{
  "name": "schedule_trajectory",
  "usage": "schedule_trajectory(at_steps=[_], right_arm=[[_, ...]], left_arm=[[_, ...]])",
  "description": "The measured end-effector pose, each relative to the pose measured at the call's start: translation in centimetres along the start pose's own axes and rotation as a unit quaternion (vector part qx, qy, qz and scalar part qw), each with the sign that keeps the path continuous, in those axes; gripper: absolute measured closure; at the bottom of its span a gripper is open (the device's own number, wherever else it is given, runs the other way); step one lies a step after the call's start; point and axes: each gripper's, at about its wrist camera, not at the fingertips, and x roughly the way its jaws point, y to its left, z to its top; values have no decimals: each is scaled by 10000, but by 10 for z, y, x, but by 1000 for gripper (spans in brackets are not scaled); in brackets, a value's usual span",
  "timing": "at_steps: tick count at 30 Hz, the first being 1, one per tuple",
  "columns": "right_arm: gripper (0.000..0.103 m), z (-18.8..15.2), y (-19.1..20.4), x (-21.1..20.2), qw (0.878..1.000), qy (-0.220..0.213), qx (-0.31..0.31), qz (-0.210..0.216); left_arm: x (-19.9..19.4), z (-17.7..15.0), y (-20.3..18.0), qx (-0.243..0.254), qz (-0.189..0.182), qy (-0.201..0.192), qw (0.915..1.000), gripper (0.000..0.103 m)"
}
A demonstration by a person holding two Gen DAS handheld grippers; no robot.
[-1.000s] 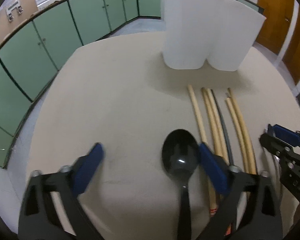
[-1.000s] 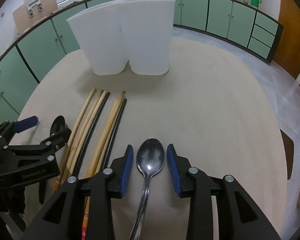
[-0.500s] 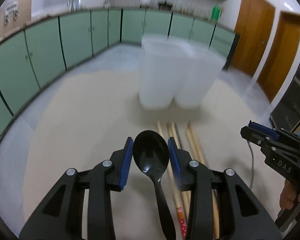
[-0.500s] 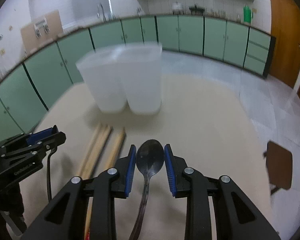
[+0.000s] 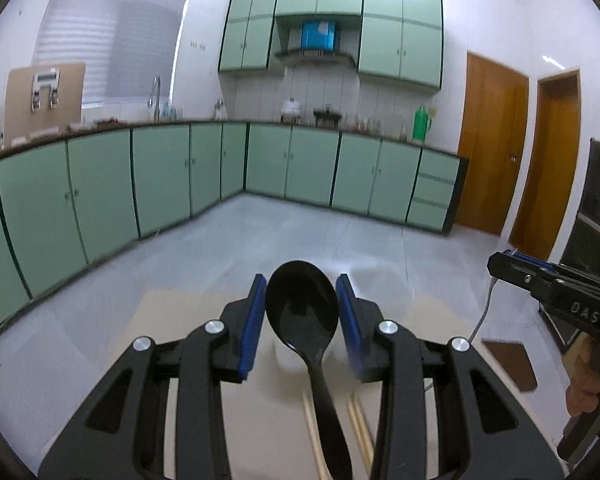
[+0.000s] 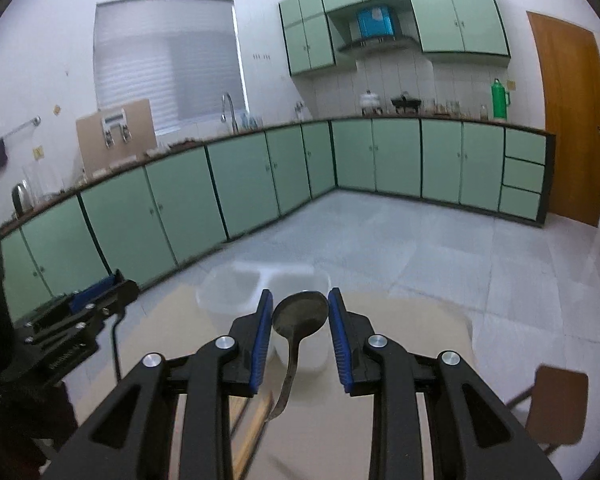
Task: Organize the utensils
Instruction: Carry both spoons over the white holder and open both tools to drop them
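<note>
Filling the lower middle of both views, the beige table (image 6: 412, 320) ends in a curved far rim, with bare grey floor (image 5: 260, 232) beyond it up to the green cabinets (image 6: 244, 176) across the middle of the frame. A brown chair seat (image 6: 560, 396) sits off the table's edge at lower right.

The white container (image 6: 228, 292) is blurred and partly covered by the right gripper's fingers; in the left view only a pale smear of it shows behind the spoon bowl. The chopsticks (image 5: 312, 424) are cut to short stubs between the fingers at the bottom of the frame.

The left gripper (image 5: 302, 312) has just been closing, and its blue pads now clamp the black spoon (image 5: 302, 308) by the bowl, handle running down out of frame. The right gripper (image 6: 299, 320) grips the metal spoon (image 6: 299, 314) the same way, pads against the bowl's sides, handle hanging below. Both spoons are held above the table, near the container.
</note>
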Motion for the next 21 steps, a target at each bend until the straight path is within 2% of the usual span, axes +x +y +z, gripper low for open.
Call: schedule_trajectory(at_steps=[6,11,15,21], right_arm=[[75,47,-1,12,9994,-332,-137,33],[75,69,-4,42,9993,-361,-105,-79],[75,74,-9,69,9993,-299,-61,-217],[75,60,-15,110,9992,122,-75,-365]], left_arm=[[34,47,-16,19,41,-617,9981,69],[72,62,-25,93,217,-793,9966,69],[108,63,-26,46,322,-698,9970,69],[141,45,-21,112,373,-449,9982,69]])
